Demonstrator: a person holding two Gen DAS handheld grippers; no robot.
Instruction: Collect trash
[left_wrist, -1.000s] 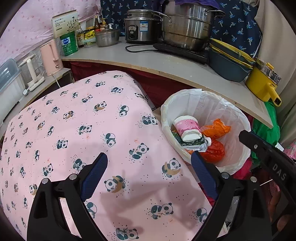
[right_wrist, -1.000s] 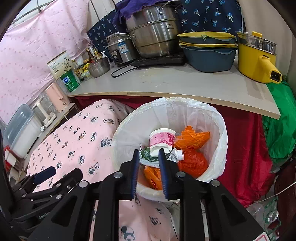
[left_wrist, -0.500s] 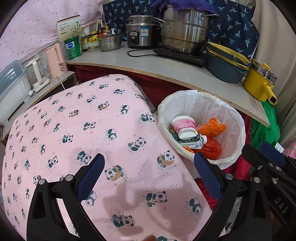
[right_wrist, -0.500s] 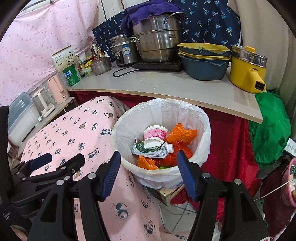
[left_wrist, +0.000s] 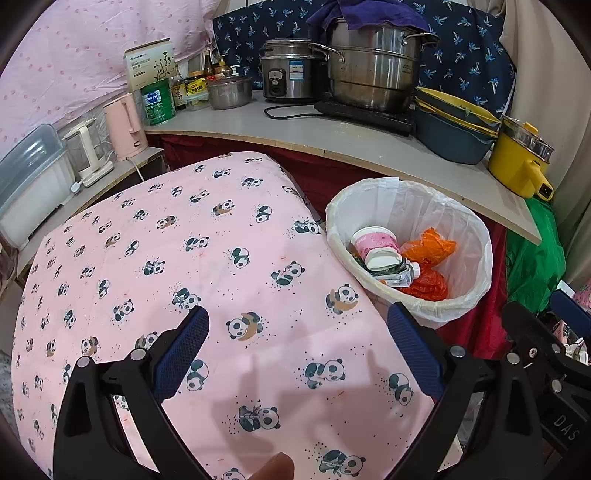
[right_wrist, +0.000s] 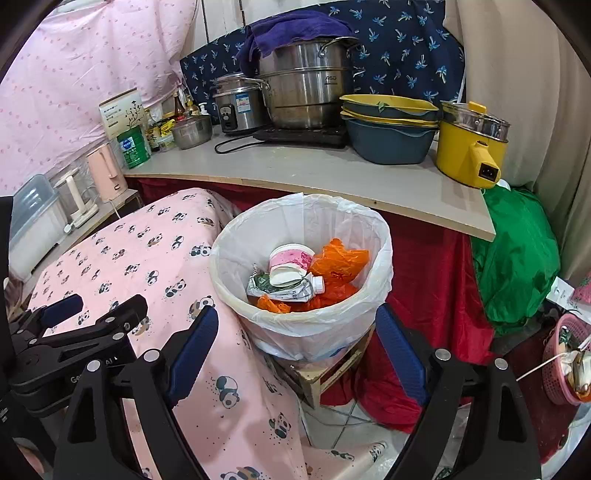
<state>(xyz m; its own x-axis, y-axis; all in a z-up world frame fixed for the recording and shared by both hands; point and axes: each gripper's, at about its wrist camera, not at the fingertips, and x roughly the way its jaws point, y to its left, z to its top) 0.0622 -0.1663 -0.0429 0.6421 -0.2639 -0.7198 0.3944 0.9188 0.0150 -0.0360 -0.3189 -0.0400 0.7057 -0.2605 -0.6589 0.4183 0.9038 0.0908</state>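
Note:
A white-lined trash bin (right_wrist: 373, 236) (left_wrist: 476, 236) stands beside the pink panda-print table (left_wrist: 207, 258) (right_wrist: 122, 258). In it lie a pink paper cup (right_wrist: 290, 260) (left_wrist: 376, 245), a crushed plastic bottle (right_wrist: 286, 290) (left_wrist: 400, 275) and orange bags (right_wrist: 340, 258) (left_wrist: 428, 245). My left gripper (left_wrist: 297, 339) is open and empty above the table, left of the bin. My right gripper (right_wrist: 295, 332) is open and empty, back from the bin's near side. The left gripper also shows in the right wrist view (right_wrist: 92, 310).
A counter (right_wrist: 332, 177) behind the bin carries steel pots (right_wrist: 306, 85), stacked basins (right_wrist: 389, 129) and a yellow electric pot (right_wrist: 472, 147). A green bag (right_wrist: 517, 258) and red cloth (right_wrist: 428, 266) lie right of the bin. A pink basket (right_wrist: 565, 362) sits at far right.
My right gripper opened from nearly shut to wide and drew back from the bin. The left gripper also pulled back a little over the table. The bin's contents have hardly shifted.

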